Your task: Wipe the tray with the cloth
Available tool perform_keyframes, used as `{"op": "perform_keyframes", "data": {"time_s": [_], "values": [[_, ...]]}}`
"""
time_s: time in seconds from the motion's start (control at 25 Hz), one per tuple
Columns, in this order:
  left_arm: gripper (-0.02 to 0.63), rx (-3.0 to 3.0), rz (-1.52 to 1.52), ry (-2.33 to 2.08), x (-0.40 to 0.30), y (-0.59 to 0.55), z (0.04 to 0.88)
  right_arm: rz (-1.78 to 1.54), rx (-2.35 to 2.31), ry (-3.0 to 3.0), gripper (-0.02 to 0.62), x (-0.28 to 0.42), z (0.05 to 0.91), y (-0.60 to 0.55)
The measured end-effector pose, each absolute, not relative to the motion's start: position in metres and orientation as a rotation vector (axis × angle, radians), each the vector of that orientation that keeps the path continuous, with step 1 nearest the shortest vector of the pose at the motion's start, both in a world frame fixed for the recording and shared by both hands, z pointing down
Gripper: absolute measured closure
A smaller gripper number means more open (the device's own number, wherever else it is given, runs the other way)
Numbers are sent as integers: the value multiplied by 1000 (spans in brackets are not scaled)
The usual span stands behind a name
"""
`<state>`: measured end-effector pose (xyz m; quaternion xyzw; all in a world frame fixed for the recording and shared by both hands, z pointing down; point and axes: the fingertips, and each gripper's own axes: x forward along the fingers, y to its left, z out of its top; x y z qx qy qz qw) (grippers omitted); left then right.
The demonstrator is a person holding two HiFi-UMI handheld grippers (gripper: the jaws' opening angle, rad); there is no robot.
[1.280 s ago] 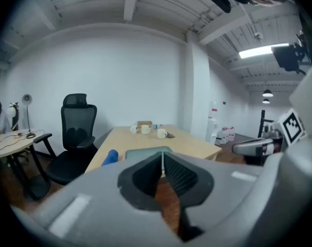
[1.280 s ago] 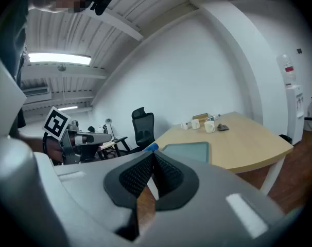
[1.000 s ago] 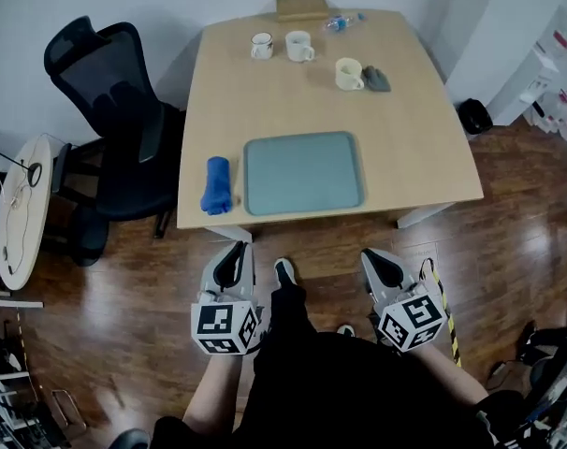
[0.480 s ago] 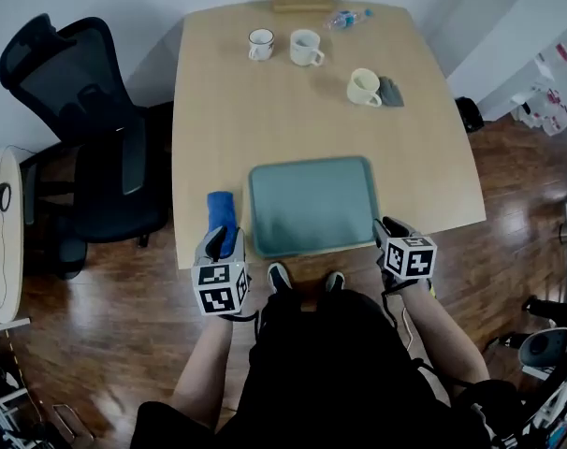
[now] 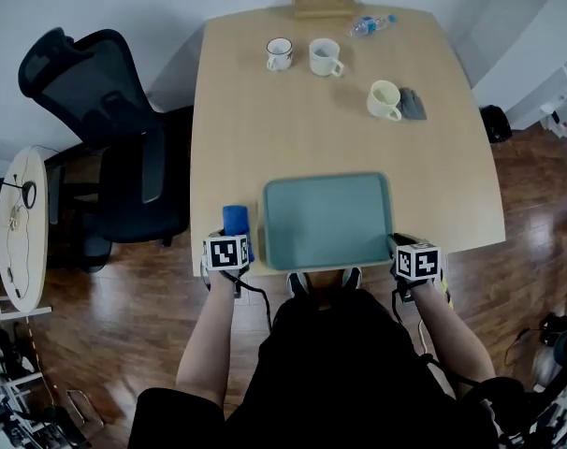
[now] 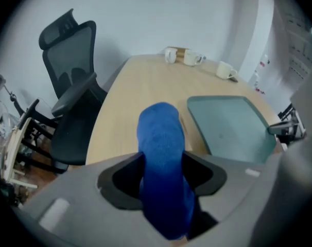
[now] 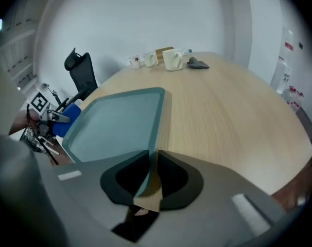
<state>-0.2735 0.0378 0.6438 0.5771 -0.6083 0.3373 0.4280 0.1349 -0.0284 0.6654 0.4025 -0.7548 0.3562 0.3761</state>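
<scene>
Jaws of the left tongs point(image 6: 161, 161) have just been opening and straddle the cloth point(image 6: 158, 130) for pickup, while the closed right tongs point(image 7: 152, 161) sit at the tray's point(image 7: 120, 122) corner.

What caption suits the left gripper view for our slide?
Left gripper, jaws just opened, straddles the blue cloth lying beside the teal tray.

One tray point(image 5: 327, 221) and one blue cloth point(image 5: 235, 219) lie at the lower edge of the single table point(image 5: 265, 129). Farther up stand three mugs point(image 5: 280, 53) point(image 5: 325, 57) point(image 5: 385, 99), one bottle point(image 5: 370, 24), one wooden box point(image 5: 322, 2) and one dark grey object point(image 5: 413, 103). One black office chair point(image 5: 115, 129) is at upper left.
</scene>
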Motion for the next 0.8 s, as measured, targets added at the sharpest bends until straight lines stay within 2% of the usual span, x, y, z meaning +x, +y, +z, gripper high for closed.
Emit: {"op": "perform_keyframes", "data": {"time_s": [0.04, 0.16, 0.2, 0.48, 0.8], "values": [[374, 1417, 836, -1504, -273, 40, 649, 913, 1016, -1947, 559, 133, 663, -27], [457, 1393, 783, -1489, -270, 41, 647, 905, 1000, -1957, 561, 130, 662, -26], [466, 1399, 779, -1483, -268, 37, 641, 906, 1001, -1957, 563, 130, 662, -26], [469, 1512, 849, -1466, -242, -31, 599, 931, 979, -1977, 563, 131, 662, -24], [469, 1466, 1030, -1360, -217, -57, 632, 912, 974, -1999, 561, 129, 660, -23]]}}
